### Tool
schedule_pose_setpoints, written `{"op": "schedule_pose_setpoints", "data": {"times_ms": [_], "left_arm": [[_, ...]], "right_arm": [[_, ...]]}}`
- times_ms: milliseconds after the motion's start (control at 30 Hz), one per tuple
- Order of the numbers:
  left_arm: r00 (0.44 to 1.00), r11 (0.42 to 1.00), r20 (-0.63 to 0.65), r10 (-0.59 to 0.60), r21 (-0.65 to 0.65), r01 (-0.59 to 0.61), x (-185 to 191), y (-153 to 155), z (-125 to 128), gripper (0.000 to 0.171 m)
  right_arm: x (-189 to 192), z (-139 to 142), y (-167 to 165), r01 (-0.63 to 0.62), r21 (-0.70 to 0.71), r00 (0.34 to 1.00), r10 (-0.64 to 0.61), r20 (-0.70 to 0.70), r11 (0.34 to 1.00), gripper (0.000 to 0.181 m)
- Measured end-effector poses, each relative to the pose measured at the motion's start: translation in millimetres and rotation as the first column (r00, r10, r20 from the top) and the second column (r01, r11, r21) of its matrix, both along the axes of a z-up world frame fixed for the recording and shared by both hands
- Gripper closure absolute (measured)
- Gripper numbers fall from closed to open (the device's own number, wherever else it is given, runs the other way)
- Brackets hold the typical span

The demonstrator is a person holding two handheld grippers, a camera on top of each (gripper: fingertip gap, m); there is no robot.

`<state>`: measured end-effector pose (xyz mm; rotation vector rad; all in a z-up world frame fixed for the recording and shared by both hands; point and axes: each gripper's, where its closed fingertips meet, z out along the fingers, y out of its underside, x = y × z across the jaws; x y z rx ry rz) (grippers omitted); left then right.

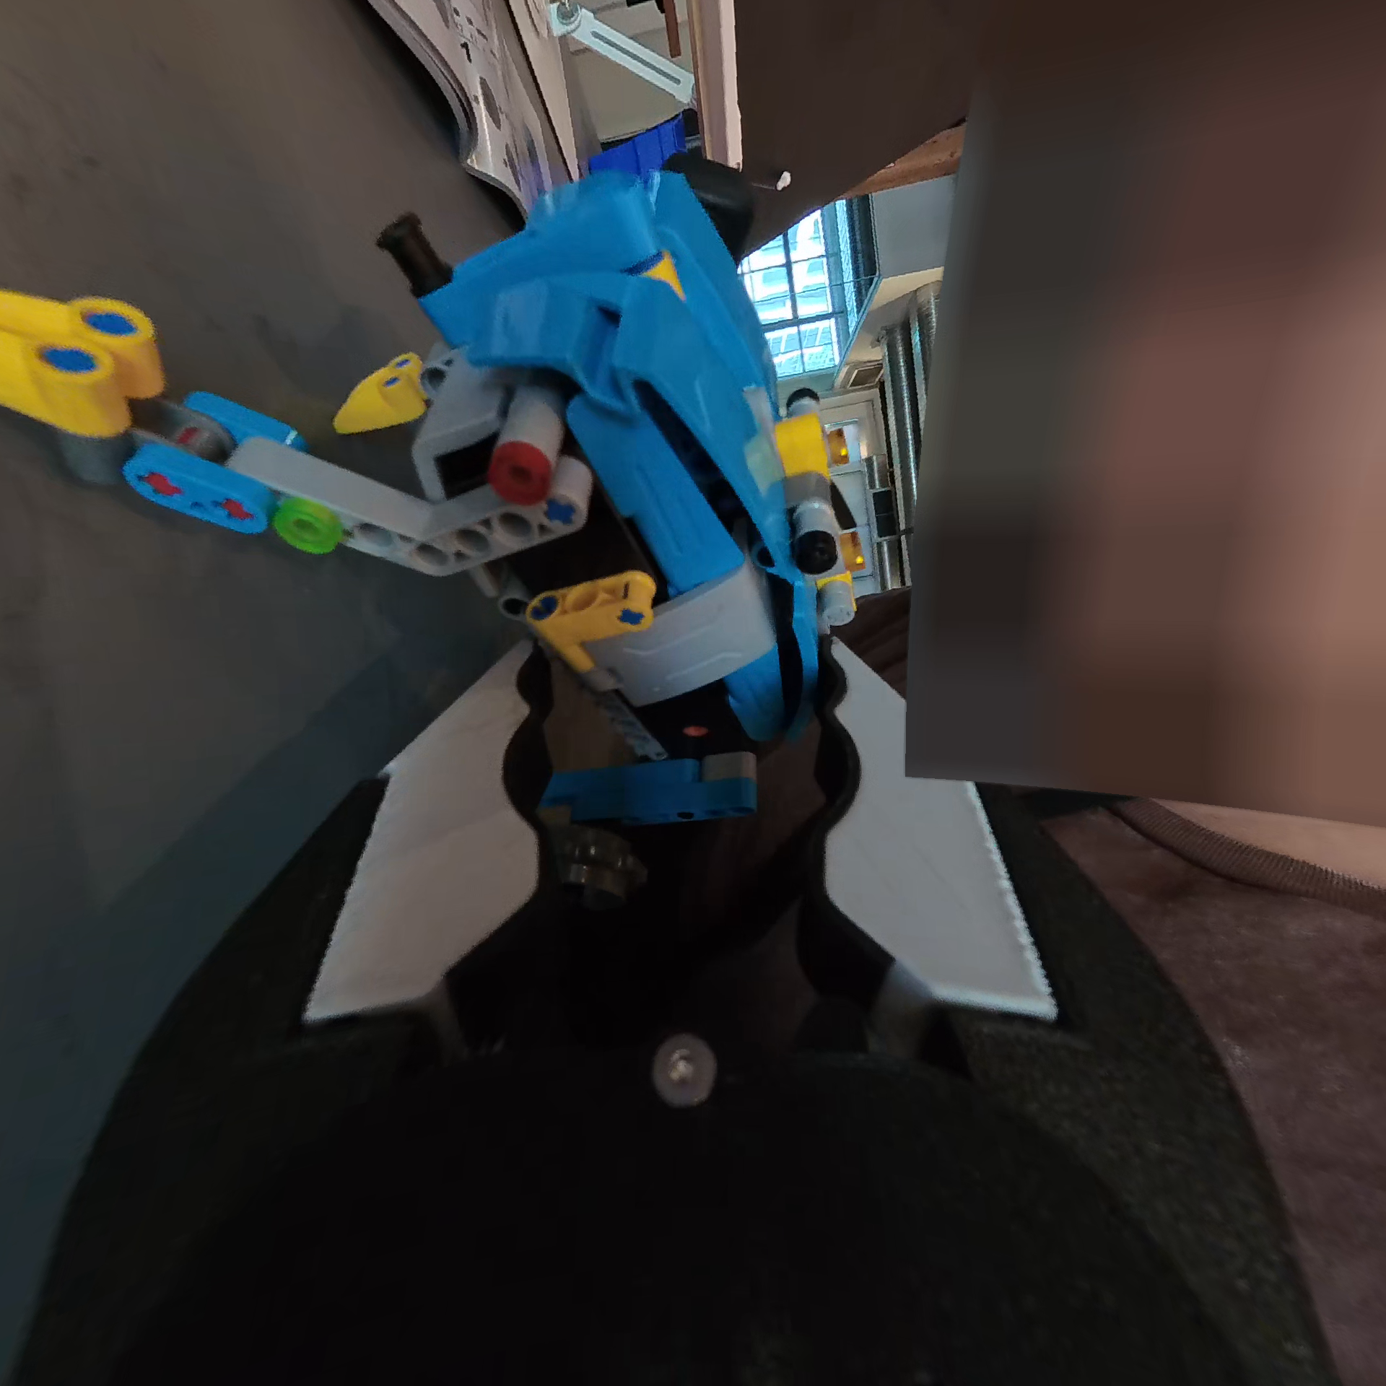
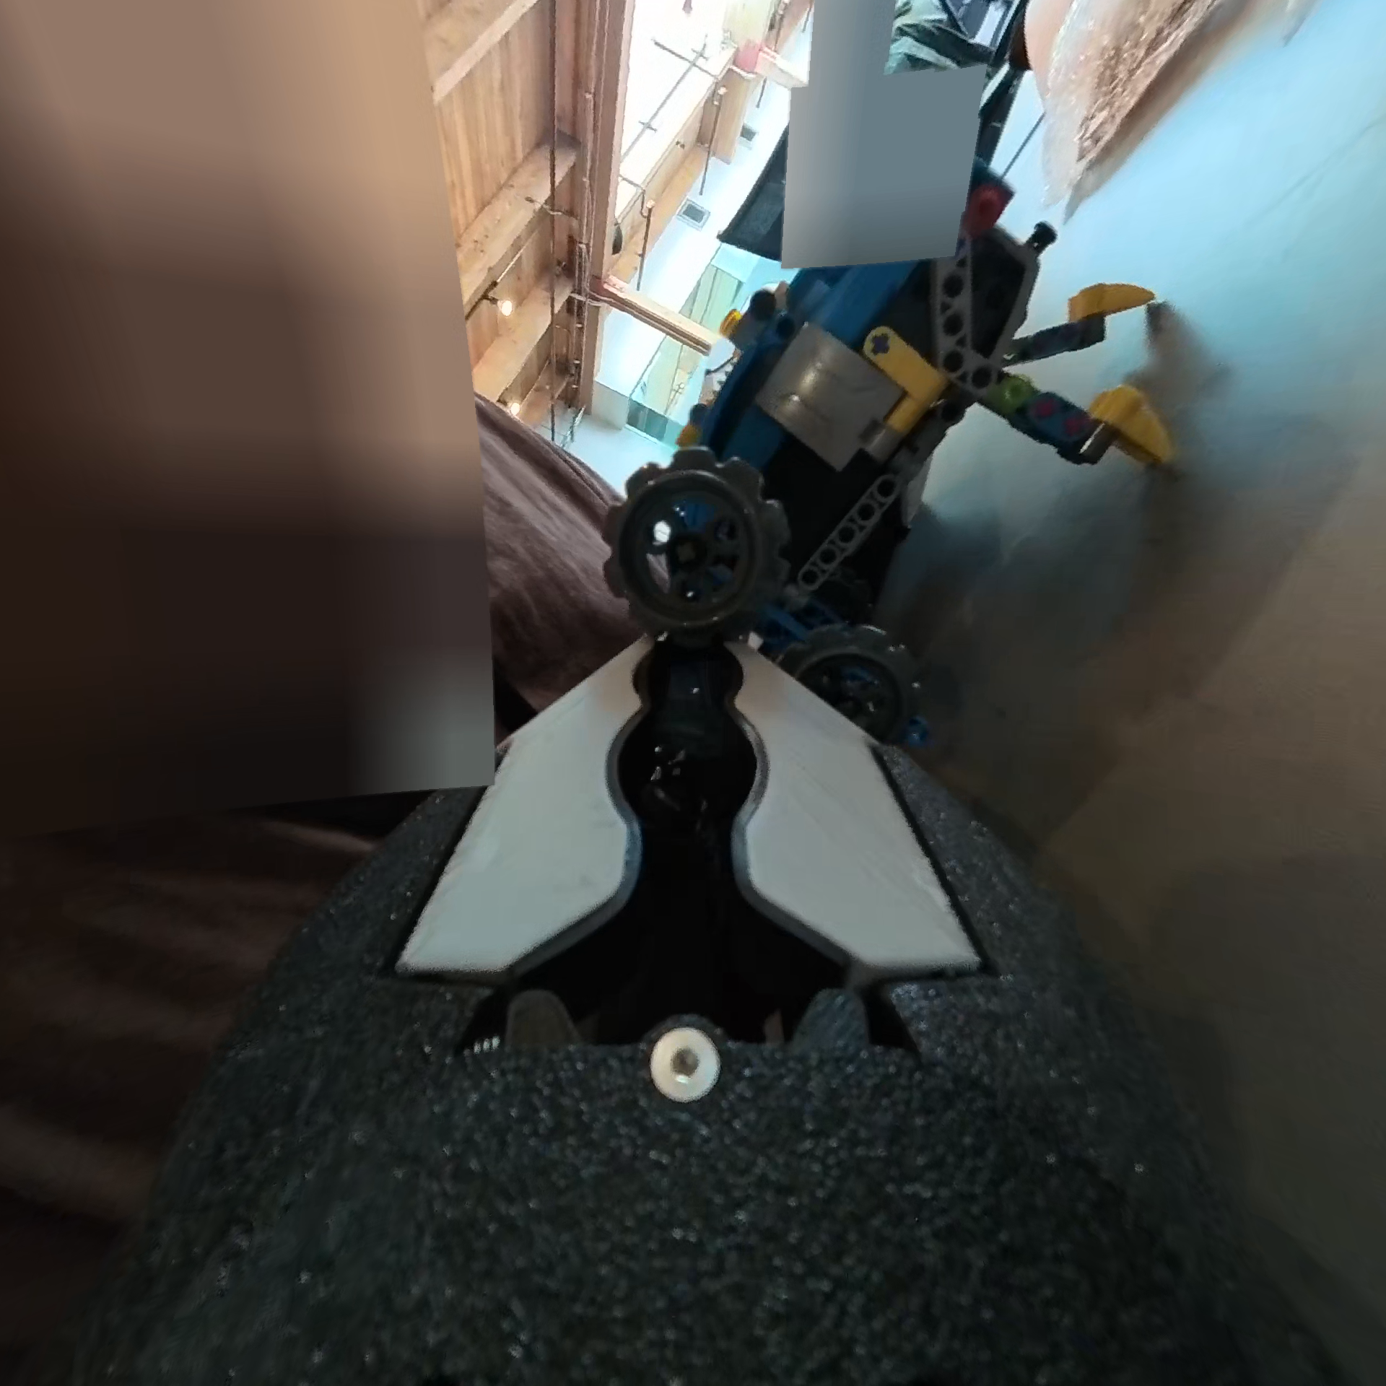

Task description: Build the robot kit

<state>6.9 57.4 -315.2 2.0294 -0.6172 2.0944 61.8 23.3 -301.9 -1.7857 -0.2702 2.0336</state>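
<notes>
Gripping toy vehicle (image 1: 645,480), both grippers

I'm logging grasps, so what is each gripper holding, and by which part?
The left gripper clamps the blue, grey and yellow plastic brick-built vehicle by its lower rear body. The right gripper pinches the rim of its black toothed wheel.

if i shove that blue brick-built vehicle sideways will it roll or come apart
The blue vehicle probably rolls on its knobby wheels rather than sliding. Its jointed grey arm with yellow claws looks likely to swing or pop off. Being pin-joined plastic, it's probably light.
</notes>
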Motion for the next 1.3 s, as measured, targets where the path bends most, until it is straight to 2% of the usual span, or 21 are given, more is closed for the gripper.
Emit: {"op": "schedule_pose_setpoints", "data": {"times_ms": [233,433,667,833,1300], "left_arm": [[1.000,1.000,0.004,-0.001,-0.006,0.001,0.0,-0.1,0.1,0.102],[1.000,1.000,0.005,-0.002,-0.010,0.002,0.1,0.1,0.1,0.102],[1.000,1.000,0.007,-0.004,-0.014,0.004,-0.6,0.3,0.1,0.102],[1.000,0.999,0.013,0.003,-0.033,-0.002,-2.0,3.0,0.4,0.103],[1.000,0.999,0.017,-0.001,-0.051,0.002,-2.0,4.1,0.7,0.103]], "right_arm": [[-5.3,-5.5,3.0,0.007,0.008,0.999,-0.007,0.048,1.000,0.171],[-6.7,5.1,3.8,0.004,0.005,1.000,-0.004,-0.031,1.000,0.171],[-6.7,-0.8,4.5,0.010,-0.006,1.000,-0.010,0.005,1.000,0.171],[-8.2,-12.3,2.2,0.002,-0.022,0.997,0.000,0.082,1.000,0.172],[-8.5,-11.6,0.7,0.005,0.007,0.996,-0.006,0.092,1.000,0.171]]}}
